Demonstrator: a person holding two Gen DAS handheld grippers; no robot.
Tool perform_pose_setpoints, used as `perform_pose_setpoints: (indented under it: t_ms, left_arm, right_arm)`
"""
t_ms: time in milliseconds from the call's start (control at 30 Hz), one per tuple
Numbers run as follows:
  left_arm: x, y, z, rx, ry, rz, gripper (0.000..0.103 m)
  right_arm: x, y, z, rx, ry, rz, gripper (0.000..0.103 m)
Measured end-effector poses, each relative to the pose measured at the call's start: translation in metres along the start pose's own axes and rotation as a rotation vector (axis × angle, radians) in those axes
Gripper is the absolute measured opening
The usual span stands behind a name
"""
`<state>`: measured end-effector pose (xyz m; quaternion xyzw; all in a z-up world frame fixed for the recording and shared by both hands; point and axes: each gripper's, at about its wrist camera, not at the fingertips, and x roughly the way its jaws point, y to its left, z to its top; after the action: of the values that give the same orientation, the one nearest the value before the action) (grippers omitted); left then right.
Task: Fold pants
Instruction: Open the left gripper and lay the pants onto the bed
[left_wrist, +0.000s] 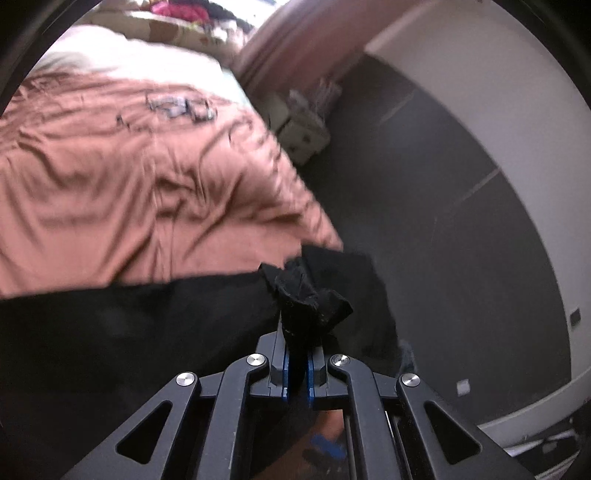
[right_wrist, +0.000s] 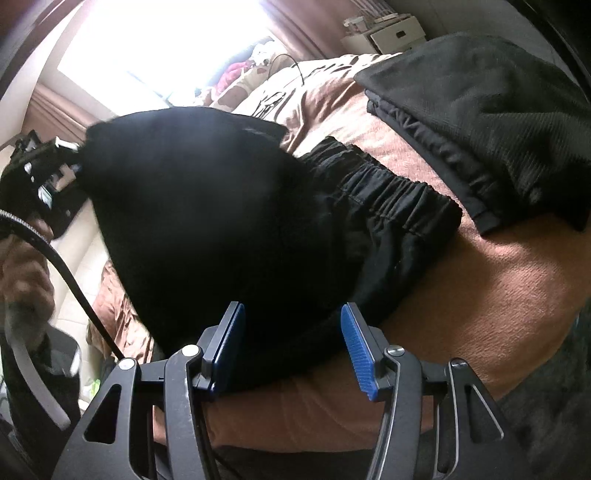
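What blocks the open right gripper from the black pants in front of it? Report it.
Nothing visible does. The right gripper is open, its blue pads on either side of the black pants, which lie on the brown bedspread. The folded dark clothes sit off to one side. The left gripper is already clamped on the fabric.

My left wrist view looks forward along the left gripper (left_wrist: 298, 363), close over the black pants (left_wrist: 129, 325), facing across the brown bedspread (left_wrist: 122, 177) toward the grey floor (left_wrist: 424, 206); it is blurred. My right wrist view sits just above the bed, facing the bright window (right_wrist: 155, 44). Both share pants and bedspread; what appears to be the left gripper shows at far left.
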<state>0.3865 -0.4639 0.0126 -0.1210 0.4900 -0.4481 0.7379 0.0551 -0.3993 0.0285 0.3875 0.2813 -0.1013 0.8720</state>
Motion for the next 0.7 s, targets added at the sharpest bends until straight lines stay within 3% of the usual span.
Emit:
perform_pose_setpoints:
  t_ms: [200,233,300,367,433,567,633,700]
  left_arm:
    - [0.023,-0.005,-0.047,0.046,0.104,-0.030,0.007]
    - [0.025,-0.006,-0.053,0.053,0.116,-0.030,0.011]
    - [0.025,-0.007,-0.065,0.070,0.141,-0.022,0.026]
    - [0.021,-0.006,-0.075,0.074,0.154,-0.016,0.052]
    - [0.013,-0.004,-0.082,0.082,0.150,-0.021,0.063]
    - [-0.006,0.012,-0.091,0.082,0.139,-0.010,0.066]
    - [-0.019,0.027,-0.092,0.075,0.123,0.032,0.066]
    - [-0.029,0.044,-0.090,0.059,0.108,0.073,0.066]
  right_arm:
    - [-0.005,-0.005,0.003,0.010,-0.010,-0.011,0.052]
    - [-0.007,-0.005,0.003,0.011,-0.014,-0.011,0.052]
    - [-0.012,-0.007,0.004,0.015,-0.023,-0.013,0.052]
    - [-0.015,-0.008,0.005,0.020,-0.032,-0.006,0.052]
    - [-0.020,-0.011,0.008,0.024,-0.044,0.007,0.052]
    - [-0.034,-0.016,0.015,0.030,-0.086,0.026,0.053]
    - [-0.042,-0.019,0.019,0.036,-0.114,0.026,0.060]
    - [-0.051,-0.025,0.022,0.048,-0.144,0.020,0.062]
